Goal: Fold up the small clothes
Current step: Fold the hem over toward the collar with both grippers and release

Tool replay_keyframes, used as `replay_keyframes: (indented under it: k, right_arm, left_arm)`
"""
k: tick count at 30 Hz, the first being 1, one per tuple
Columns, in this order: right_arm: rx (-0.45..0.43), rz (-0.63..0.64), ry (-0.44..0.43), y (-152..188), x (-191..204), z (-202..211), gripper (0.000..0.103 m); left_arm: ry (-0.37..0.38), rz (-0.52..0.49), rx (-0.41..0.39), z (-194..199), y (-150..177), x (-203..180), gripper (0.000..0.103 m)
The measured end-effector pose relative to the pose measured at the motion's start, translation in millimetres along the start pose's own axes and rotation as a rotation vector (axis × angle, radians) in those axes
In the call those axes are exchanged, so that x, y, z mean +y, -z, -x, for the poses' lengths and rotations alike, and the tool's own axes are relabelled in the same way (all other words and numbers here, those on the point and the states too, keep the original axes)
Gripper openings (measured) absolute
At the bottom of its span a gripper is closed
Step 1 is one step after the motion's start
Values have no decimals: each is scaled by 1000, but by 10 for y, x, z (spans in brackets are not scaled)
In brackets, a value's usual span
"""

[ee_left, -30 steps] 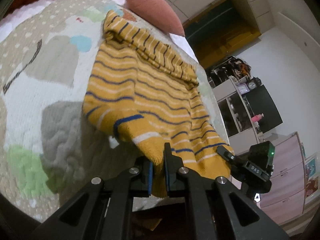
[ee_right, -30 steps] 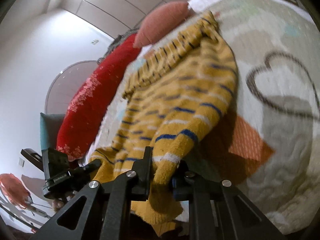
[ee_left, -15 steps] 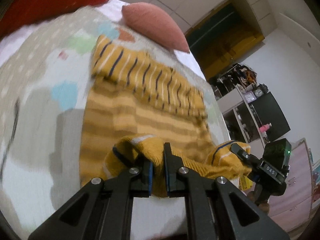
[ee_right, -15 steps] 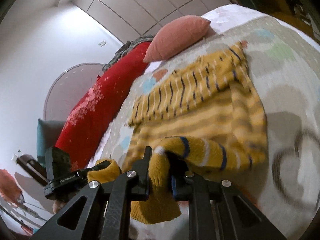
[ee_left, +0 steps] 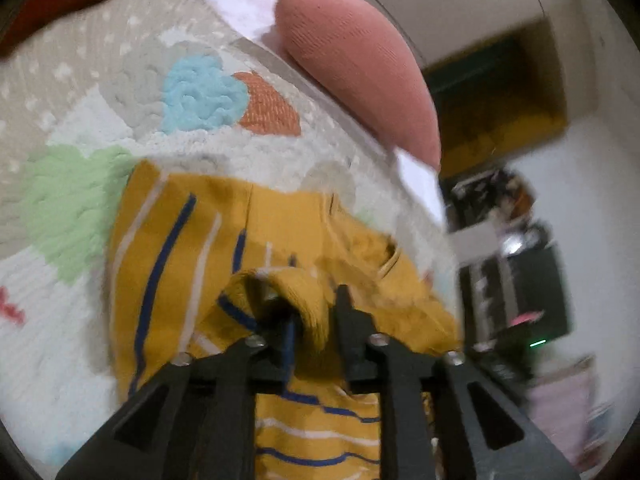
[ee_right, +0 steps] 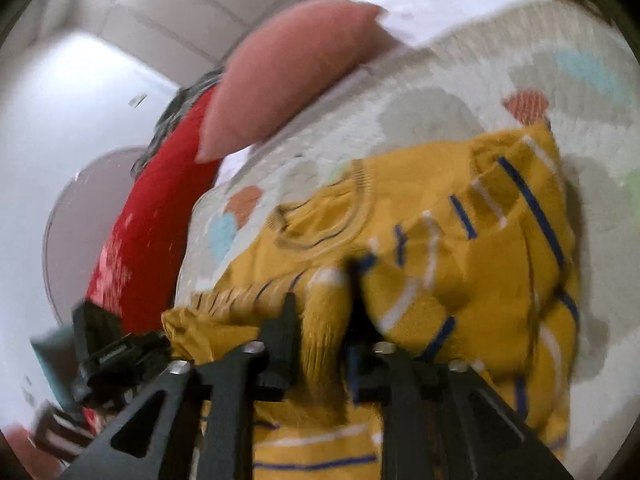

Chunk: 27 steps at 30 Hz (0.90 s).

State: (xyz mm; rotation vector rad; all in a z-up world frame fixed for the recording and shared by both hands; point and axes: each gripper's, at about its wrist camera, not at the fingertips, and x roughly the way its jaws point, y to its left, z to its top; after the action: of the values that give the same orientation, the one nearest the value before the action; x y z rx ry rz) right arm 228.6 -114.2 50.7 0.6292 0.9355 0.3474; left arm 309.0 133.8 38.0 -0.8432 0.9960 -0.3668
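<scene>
On a patchwork quilt (ee_left: 72, 92), the striped yellow sweater (ee_left: 168, 264) lies doubled over — hem bunched between both grippers, left gripper (ee_left: 310, 320) and right gripper (ee_right: 322, 312), jaws just opening, pillow (ee_left: 356, 72) at twelve o'clock.

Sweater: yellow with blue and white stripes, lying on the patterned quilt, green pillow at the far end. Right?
Not quite. The pillow is pink, not green; the left wrist view shows it. The sweater is yellow with blue and white stripes, on the patterned quilt.
</scene>
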Motion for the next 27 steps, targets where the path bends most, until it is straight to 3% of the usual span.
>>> replay_keyframes:
  k: [1, 2, 3, 4, 6, 8, 14, 19, 24, 25, 26, 27]
  right_arm:
    - [-9, -47, -24, -80, -107, -47, 54]
    - [-24, -85, -46, -143, -194, -73, 59]
    - [-43, -125, -63, -222, -274, -89, 64]
    - [-55, -149, -73, -273, -318, -101, 67]
    - [-79, -180, -71, -372, -364, -111, 74]
    - [-110, -174, -7, -465, -345, -96, 80]
    - [-140, -114, 65, -438, -250, 170, 81]
    - [-126, 169, 222, -21, 126, 459, 82]
    - [-56, 470, 426, 517, 399, 336, 83]
    - [-46, 506, 478, 573, 379, 283, 76]
    - [-48, 522, 515, 588, 331, 271, 69]
    - [-58, 516, 553, 552, 264, 272, 56]
  left_arm:
    - [47, 45, -29, 24, -57, 73, 38]
    - [62, 65, -56, 49, -90, 110, 56]
    - [76, 91, -96, 87, -111, 152, 67]
    - [88, 113, -119, 117, -136, 195, 69]
    - [112, 146, -130, 137, -189, 272, 70]
    - [85, 157, -135, 158, -211, 323, 70]
    - [-24, 80, -144, 382, -105, 280, 70]
    - [-143, -114, -120, 529, 236, 66, 72]
    - [-314, -324, -46, 354, 674, -30, 74]
    - [-384, -357, -26, 284, 720, -13, 72]
    - [-437, -371, -15, 244, 737, 19, 57]
    - [-436, -349, 3, 215, 717, 95, 50]
